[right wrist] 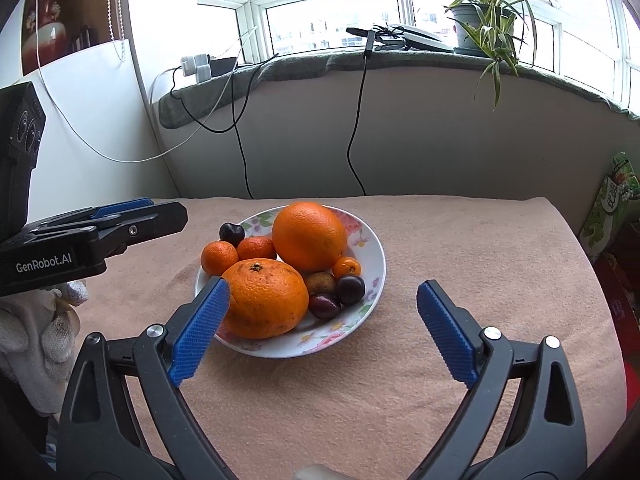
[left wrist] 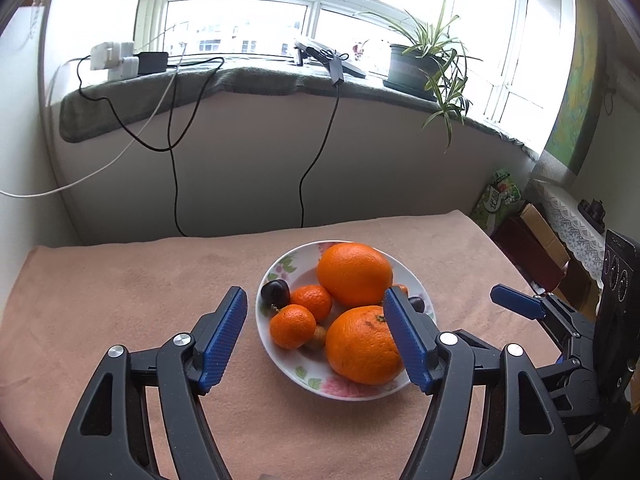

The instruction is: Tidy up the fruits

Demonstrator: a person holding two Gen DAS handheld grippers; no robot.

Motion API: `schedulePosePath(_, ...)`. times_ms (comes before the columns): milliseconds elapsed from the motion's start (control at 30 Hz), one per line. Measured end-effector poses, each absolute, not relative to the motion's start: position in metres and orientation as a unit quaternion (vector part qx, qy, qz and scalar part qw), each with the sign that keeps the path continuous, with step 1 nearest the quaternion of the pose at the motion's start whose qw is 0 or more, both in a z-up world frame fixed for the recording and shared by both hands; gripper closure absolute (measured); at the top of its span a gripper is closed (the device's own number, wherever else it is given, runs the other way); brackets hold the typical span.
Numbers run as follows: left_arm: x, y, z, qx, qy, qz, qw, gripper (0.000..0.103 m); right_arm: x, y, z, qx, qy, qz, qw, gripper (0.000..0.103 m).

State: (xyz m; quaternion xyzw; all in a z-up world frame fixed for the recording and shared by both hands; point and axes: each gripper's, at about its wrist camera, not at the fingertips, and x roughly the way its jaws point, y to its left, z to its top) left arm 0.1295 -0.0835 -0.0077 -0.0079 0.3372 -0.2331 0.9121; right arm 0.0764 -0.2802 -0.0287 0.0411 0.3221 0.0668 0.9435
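My left gripper [left wrist: 316, 336] hangs low over the pink cloth [left wrist: 120, 300], jaws spread wide, nothing between them. Its right blue pad [left wrist: 406, 340] overlaps the near orange from this view; can't tell whether it touches.

My right gripper [right wrist: 322, 326] is likewise spread wide and empty. Its left pad [right wrist: 200, 328] sits just at the plate's near rim, in front of the rough orange.

White floral plate [right wrist: 280, 350] lies on the cloth between and ahead of both tools. Contents, near to far: rough orange with stem scar [right wrist: 262, 298]; two dark plums [right wrist: 338, 296] and a brownish small fruit [right wrist: 320, 282] to its right; a tiny orange fruit [right wrist: 346, 267] behind those. To the left, two mandarins [right wrist: 219, 257] side by side. Behind them the smooth large orange [right wrist: 309, 237], and a dark cherry-like fruit [right wrist: 231, 233] at the far-left rim.

Beyond the table edge: grey wall, black cables [right wrist: 356, 120] hanging from the sill. On the sill, chargers [right wrist: 196, 65] and a potted spider plant [right wrist: 486, 20] against the window.
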Motion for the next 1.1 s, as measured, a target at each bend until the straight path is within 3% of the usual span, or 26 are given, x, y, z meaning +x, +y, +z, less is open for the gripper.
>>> schedulePosePath(233, 0.106, -0.077, -0.002, -0.002, 0.322, -0.222, 0.920, 0.032, 0.069, -0.285, -0.025, 0.047, 0.315, 0.054, 0.946, 0.003)
schedulePosePath(367, 0.095, -0.073, 0.001, -0.001, 0.313, -0.213, 0.926, 0.025, 0.064, -0.285, -0.022, 0.044, 0.308, 0.048, 0.949, 0.003)
schedulePosePath(1100, 0.061, -0.060, 0.003, 0.002, 0.295, -0.173, 0.940, 0.021, 0.038, -0.282, -0.021, 0.041, 0.297, 0.028, 0.954, 0.000)
